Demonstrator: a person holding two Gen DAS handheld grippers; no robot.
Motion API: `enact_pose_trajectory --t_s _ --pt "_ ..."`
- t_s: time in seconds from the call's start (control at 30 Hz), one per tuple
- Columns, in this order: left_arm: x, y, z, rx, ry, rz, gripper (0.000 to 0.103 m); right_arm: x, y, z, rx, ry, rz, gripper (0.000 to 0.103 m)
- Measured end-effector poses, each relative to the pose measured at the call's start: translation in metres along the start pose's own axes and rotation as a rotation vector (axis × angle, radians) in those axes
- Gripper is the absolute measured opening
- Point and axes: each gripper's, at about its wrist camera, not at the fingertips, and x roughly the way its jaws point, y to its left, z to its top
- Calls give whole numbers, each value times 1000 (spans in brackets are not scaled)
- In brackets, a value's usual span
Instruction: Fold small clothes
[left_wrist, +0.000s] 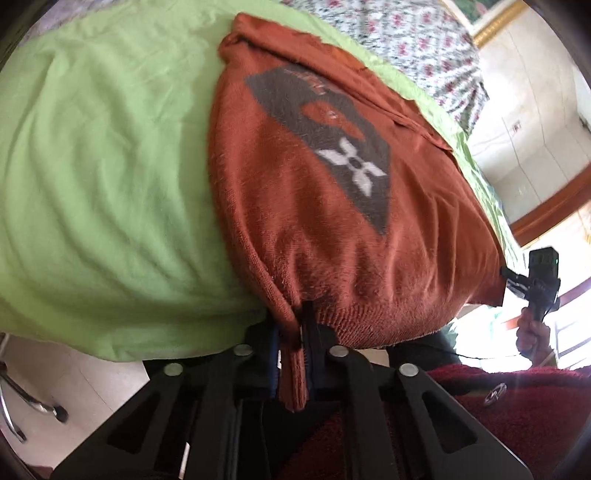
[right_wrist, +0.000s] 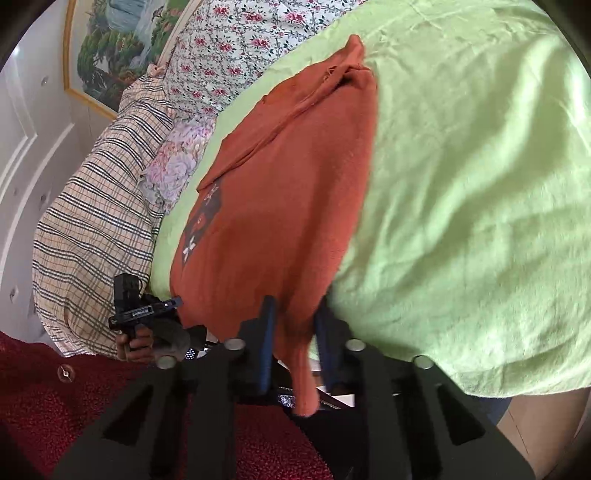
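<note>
both grippers – left gripper (left_wrist: 295, 332) and right gripper (right_wrist: 295, 332) – clamp the orange garment's (left_wrist: 314, 206) near hem on the green sheet (left_wrist: 103, 166).

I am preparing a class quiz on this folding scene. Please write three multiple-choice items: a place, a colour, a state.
1. Where does the sweater lie? A on the green sheet; B on the floor; C on a chair.
2. What colour is the flower mark on its grey patch? A yellow; B white; C blue.
3. How is the left claw? A wide open; B out of view; C shut on the hem.
Answers: A, the sheet spreads under it; B, the mark shows white; C, cloth is pinched between its fingers.
</note>
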Motion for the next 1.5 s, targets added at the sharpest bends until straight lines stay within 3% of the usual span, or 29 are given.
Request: enact_pose_trajectory --t_s 0.13,0.33,0.53,0.73,1.17,1.3,1.5 --pt "-16 -13 7 16 -62 -32 6 -4 6 0 -11 -7 27 10" --pt "-64 -31 34 -5 -246 -96 5 -19 27 20 -22 -115 134 9" --pt "-100 -49 81 15 -412 -106 4 -38 43 56 -25 -258 184 9" --pt "-89 -55 142 24 -492 -71 4 -33 46 113 -43 -352 168 9" --pt "-25 -14 276 -98 -532 11 3 22 13 254 -25 -360 34 9" --pt "-1 2 306 -118 -500 37 3 44 0 281 -5 -340 -3 9" --pt "40 18 335 -140 -438 73 3 77 -29 304 51 -290 -126 9"
